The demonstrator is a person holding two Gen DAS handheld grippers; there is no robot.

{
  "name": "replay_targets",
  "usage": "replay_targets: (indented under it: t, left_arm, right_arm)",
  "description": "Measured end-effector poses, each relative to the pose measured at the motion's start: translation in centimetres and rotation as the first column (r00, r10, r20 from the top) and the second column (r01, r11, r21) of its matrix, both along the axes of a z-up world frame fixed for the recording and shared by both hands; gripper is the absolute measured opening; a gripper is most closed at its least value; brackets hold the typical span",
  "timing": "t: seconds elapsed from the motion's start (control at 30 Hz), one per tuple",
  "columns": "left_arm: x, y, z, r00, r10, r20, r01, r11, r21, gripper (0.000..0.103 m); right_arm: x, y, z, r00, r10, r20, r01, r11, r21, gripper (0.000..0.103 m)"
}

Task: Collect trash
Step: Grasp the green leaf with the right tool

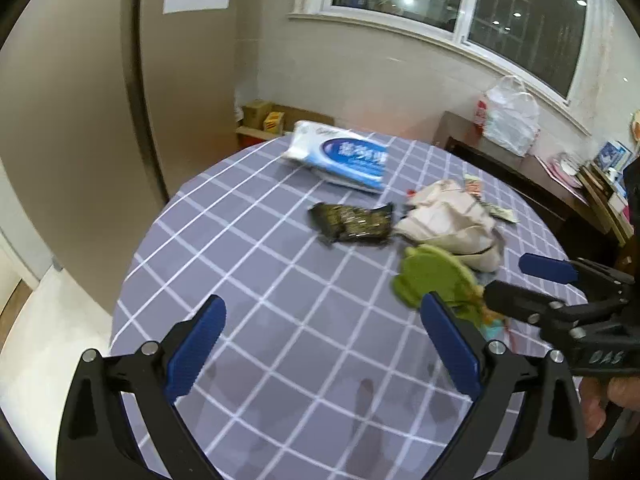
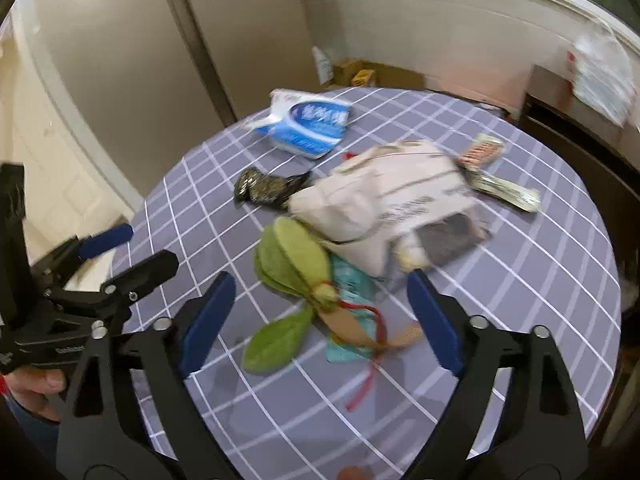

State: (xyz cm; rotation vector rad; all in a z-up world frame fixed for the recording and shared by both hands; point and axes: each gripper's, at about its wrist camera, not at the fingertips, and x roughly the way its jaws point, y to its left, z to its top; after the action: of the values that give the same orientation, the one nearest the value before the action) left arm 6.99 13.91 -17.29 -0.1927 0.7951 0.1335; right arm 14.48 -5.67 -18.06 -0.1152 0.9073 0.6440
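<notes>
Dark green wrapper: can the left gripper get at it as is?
Probably yes. The left gripper has its jaws open and empty above bare tablecloth, and nothing lies between it and the dark green wrapper. The paper bag crowds one end.

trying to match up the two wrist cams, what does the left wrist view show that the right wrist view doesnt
Only the left wrist view shows the dark window panes and cluttered wooden sideboard. Only the right wrist view shows the teal wrapper, red ribbon and striped sachets. Both show the round grey checked tablecloth, blue-and-white tissue pack, dark crumpled wrapper, beige paper bag and green felt leaf.
</notes>
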Motion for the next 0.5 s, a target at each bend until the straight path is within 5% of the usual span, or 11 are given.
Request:
replay_targets:
  t: [0.13,0.2,0.5]
  left_arm:
    - [0.4,1.2,-0.3,1.0,0.014,-0.003,-0.014,1.0,-0.001,0.096]
    - [1.0,1.5,-0.3,1.0,0.007,0.0,-0.007,1.0,0.009,0.096]
    - [5.4,0.9,-1.1,0.996,-0.083,-0.021,0.085,0.992,0.092,0.096]
  right_arm:
    - [0.3,2.4,-1.4,0.999,0.036,0.011,-0.036,0.997,-0.067,0.063]
    - [0.4,3.2,-2.2,0.999,0.047,0.007,-0.046,0.993,-0.105,0.028]
    - [0.0,1.2,-1.4,1.0,0.024,-0.003,-0.024,0.998,-0.061,0.017]
